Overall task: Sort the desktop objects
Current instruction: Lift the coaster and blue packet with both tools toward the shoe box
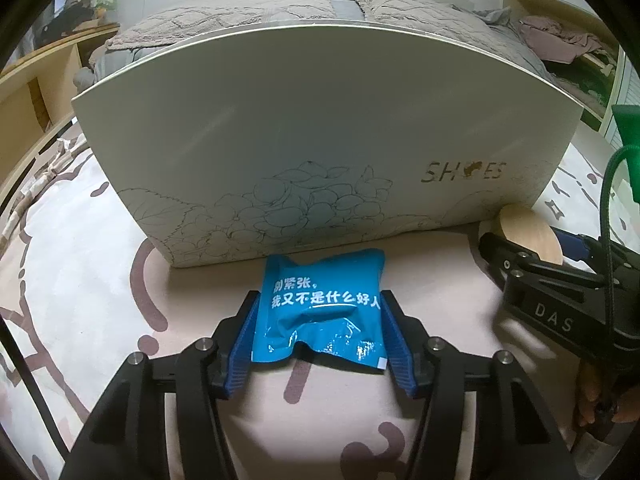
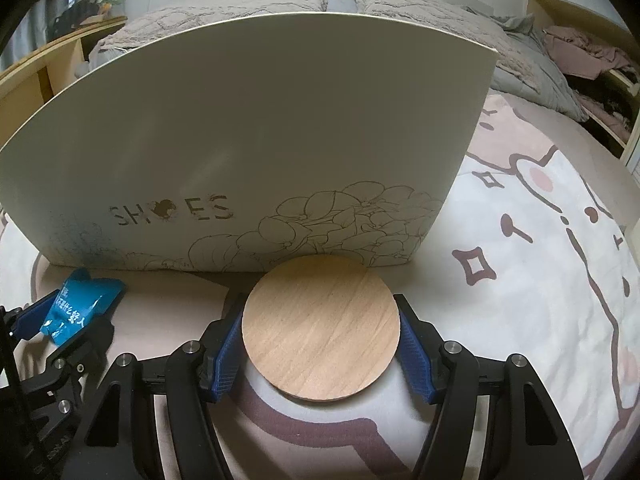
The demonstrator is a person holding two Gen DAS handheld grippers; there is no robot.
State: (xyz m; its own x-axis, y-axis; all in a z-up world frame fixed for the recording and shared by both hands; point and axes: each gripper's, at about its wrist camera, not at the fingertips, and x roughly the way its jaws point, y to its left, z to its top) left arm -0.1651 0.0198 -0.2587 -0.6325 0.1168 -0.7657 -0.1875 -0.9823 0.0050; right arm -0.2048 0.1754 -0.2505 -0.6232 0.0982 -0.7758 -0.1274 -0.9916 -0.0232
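Left gripper [image 1: 318, 322] has the blue snack packet [image 1: 322, 312] squarely between its fingers, both blue pads pressing the packet's side edges so the foil buckles and puckers in the middle; no earlier view shows how the jaws got there. That packet lies straight ahead of this gripper along its pointing line, short sides against the pads, its long axis running away toward the white shoe box [image 1: 312, 140] that stands just beyond its far edge. Right gripper [image 2: 320, 338] straddles the round wooden coaster [image 2: 320, 330], a pad at each side of the rim, apparently in contact, jaws roughly half spread. From the left gripper the coaster sits off to the right and slightly ahead, so each item is nearer its own hand and neither needs to cross over. I judge the coming move to hinge on the box wall: it rises directly in front of both loads, so each must go up before it goes forward. Glossy blue with white Chinese lettering and a white corner tab, the packet looks soft, light and easily crushed.
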